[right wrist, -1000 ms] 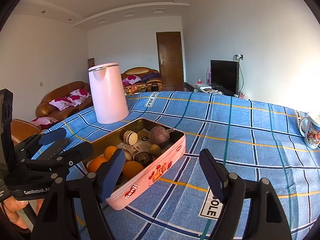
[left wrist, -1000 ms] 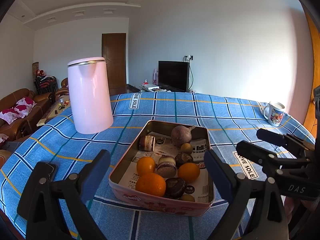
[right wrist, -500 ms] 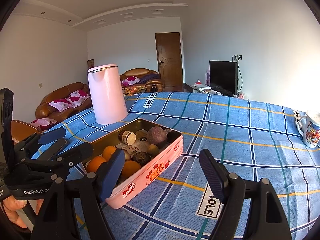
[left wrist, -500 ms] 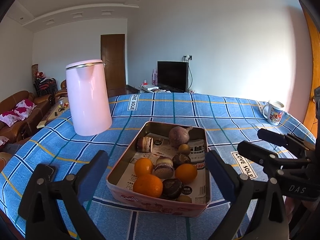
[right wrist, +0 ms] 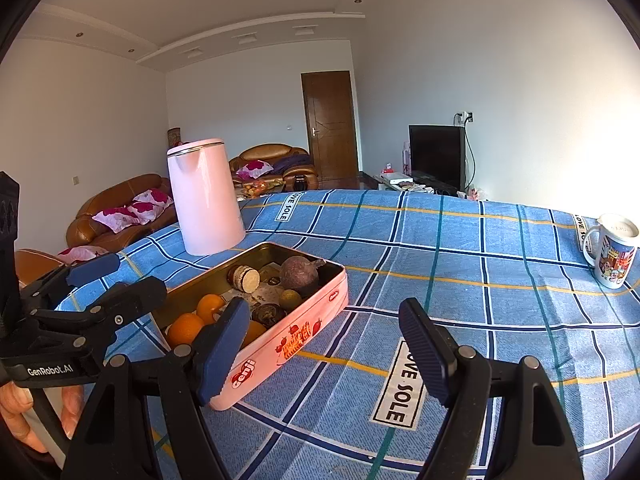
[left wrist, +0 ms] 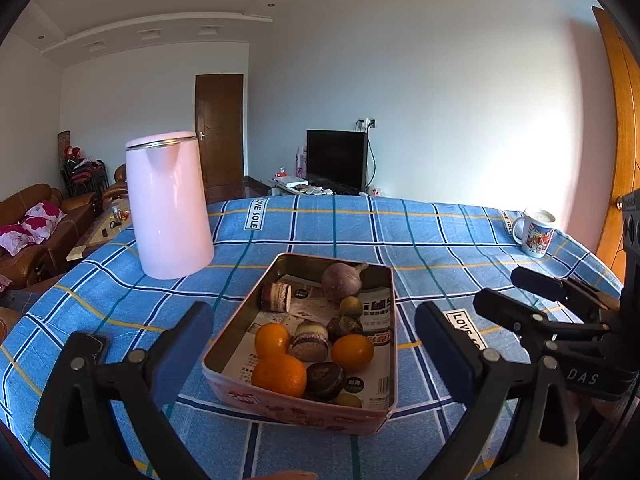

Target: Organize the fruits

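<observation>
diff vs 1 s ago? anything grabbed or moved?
The left gripper has just been opening: its jaws now stand wider, either side of the pink tin without touching it. Nothing was grabbed or let go. The right gripper is open as before, over bare tablecloth. The oranges and other fruit in the tin, the pink kettle and the mug stayed put.

Tin (left wrist: 224,344): metal, dull gold inside, glossy pink printed outside; printed paper lines its floor. Oranges (left wrist: 279,375) in the tin: pebbled, slightly shiny peel. Tablecloth (left wrist: 420,240) under the tin: woven cloth, matt, creased. Kettle (left wrist: 168,208) behind the tin: smooth satin pink, bright metal rim. Mug (right wrist: 612,252) far right of the tin: glazed ceramic. Gripper pads (right wrist: 422,346): ribbed matt blue.
</observation>
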Action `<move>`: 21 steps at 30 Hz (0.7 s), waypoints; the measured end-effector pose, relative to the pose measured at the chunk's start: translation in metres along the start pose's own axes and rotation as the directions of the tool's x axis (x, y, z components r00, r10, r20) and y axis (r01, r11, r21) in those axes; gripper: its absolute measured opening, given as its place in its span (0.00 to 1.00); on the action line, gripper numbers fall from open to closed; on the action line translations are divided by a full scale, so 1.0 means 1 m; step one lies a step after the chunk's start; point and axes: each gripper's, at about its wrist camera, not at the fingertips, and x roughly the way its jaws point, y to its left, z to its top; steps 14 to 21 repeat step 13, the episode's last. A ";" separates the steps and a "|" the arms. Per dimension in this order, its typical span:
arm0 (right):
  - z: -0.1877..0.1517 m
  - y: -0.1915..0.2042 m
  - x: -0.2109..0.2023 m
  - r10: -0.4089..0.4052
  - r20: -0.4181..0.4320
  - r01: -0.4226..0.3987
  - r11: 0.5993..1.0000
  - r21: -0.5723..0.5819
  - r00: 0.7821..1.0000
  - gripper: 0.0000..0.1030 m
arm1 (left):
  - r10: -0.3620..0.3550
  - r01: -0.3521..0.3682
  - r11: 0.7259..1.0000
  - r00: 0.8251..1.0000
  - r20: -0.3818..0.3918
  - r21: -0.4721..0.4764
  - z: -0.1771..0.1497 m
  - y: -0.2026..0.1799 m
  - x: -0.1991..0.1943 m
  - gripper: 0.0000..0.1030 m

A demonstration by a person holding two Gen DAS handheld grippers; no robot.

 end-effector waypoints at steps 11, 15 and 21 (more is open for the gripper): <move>-0.008 -0.014 -0.004 -0.014 -0.012 0.014 1.000 0.027 1.000 0.76 | 0.034 -0.034 0.999 0.999 -0.018 0.005 -0.004 -0.001 0.007 0.99; -0.009 -0.019 -0.005 -0.021 -0.016 0.021 0.999 0.030 1.000 0.76 | 0.034 -0.034 0.999 0.999 -0.020 0.011 -0.004 -0.002 0.006 0.99; -0.009 -0.019 -0.005 -0.021 -0.016 0.021 0.999 0.030 1.000 0.76 | 0.034 -0.034 0.999 0.999 -0.020 0.011 -0.004 -0.002 0.006 0.99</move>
